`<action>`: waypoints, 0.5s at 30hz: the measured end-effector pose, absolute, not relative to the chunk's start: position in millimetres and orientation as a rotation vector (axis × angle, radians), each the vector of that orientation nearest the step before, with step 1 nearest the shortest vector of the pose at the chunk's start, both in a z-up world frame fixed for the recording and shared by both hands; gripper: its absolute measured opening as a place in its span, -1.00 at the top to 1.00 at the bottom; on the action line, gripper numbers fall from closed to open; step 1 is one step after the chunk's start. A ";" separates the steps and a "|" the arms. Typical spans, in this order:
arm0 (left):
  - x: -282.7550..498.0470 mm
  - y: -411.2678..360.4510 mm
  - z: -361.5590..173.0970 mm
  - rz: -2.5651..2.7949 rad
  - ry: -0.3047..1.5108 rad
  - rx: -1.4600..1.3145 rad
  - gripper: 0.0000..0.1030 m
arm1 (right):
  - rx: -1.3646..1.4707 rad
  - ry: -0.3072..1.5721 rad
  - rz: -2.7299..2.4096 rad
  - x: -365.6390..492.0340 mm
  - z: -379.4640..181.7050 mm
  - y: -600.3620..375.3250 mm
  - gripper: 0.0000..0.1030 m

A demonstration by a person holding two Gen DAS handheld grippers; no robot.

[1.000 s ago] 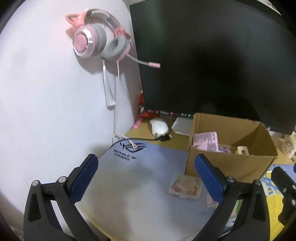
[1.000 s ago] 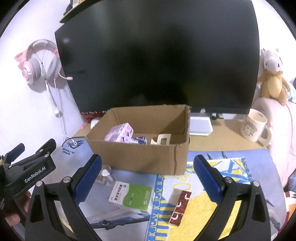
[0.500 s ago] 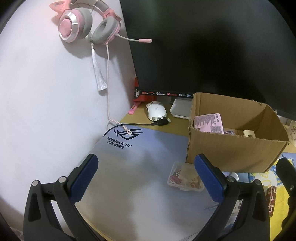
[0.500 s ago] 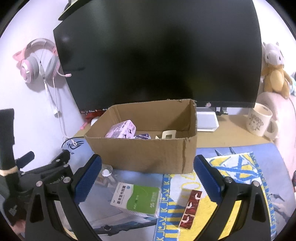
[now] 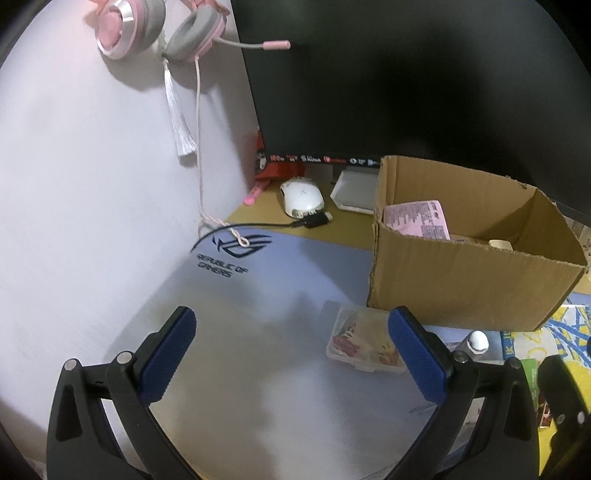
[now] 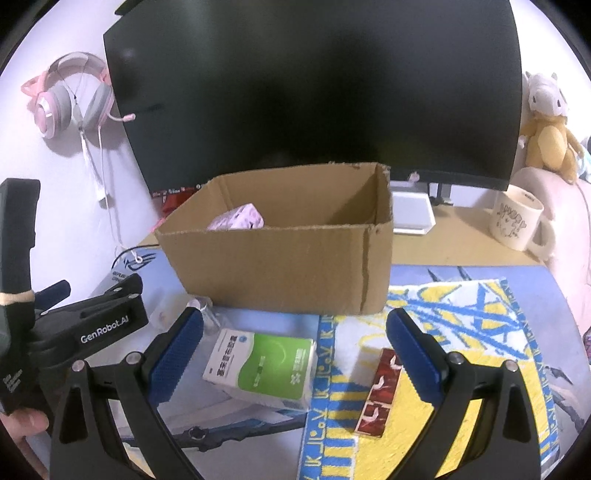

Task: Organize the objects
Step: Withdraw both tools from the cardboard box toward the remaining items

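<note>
An open cardboard box (image 6: 295, 266) (image 5: 469, 273) stands mid-desk with a pink packet (image 5: 417, 219) (image 6: 238, 219) inside. In front of it lie a green and white carton (image 6: 264, 365), a thin red packet (image 6: 380, 391), a clear plastic case (image 5: 360, 343) of small items and a small white-capped bottle (image 5: 476, 341). My right gripper (image 6: 291, 354) is open low over the carton. My left gripper (image 5: 291, 356) is open over the grey mat, with the clear case just inside its right finger. Seen from the right wrist camera, the left gripper (image 6: 92, 310) sits at the far left.
A large dark monitor (image 6: 314, 85) fills the back. A pink headset (image 5: 159, 29) hangs on the left wall. A white mouse (image 5: 301, 195), a mug (image 6: 515, 218) and a plush toy (image 6: 546, 125) sit around the desk. A yellow and blue mat (image 6: 461, 321) covers the right side.
Both grippers have dropped lower and nearer the desk. The left one has tilted down toward the clear case; the right one has closed in over the green carton. Both stay open.
</note>
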State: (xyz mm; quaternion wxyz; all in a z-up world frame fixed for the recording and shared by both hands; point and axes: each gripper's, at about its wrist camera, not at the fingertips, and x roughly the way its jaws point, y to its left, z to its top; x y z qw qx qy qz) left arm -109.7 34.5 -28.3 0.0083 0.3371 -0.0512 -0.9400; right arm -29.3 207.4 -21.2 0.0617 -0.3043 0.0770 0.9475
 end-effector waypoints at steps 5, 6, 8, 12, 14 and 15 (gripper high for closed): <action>-112.4 38.6 -37.7 -2.957 -0.143 1.118 -1.00 | -0.958 0.206 2.852 -31.0 -27.9 202.5 -1.00; -113.4 40.0 -39.4 -2.955 -0.147 1.128 -1.00 | -0.966 0.204 2.850 -31.5 -29.3 202.0 -1.00; -115.1 42.0 -42.1 -2.950 -0.153 1.143 -1.00 | -0.981 0.199 2.845 -32.3 -32.0 201.6 -1.00; -117.9 45.7 -44.7 -2.946 -0.171 1.162 -1.00 | -0.991 0.178 2.830 -34.9 -34.7 200.7 -1.00; -118.6 46.3 -45.3 -2.950 -0.167 1.168 -1.00 | -0.978 0.200 2.812 -35.4 -35.4 202.3 -1.00; -119.7 45.9 -46.3 -2.950 -0.161 1.180 -1.00 | -0.982 0.215 2.809 -35.5 -36.1 203.0 -1.00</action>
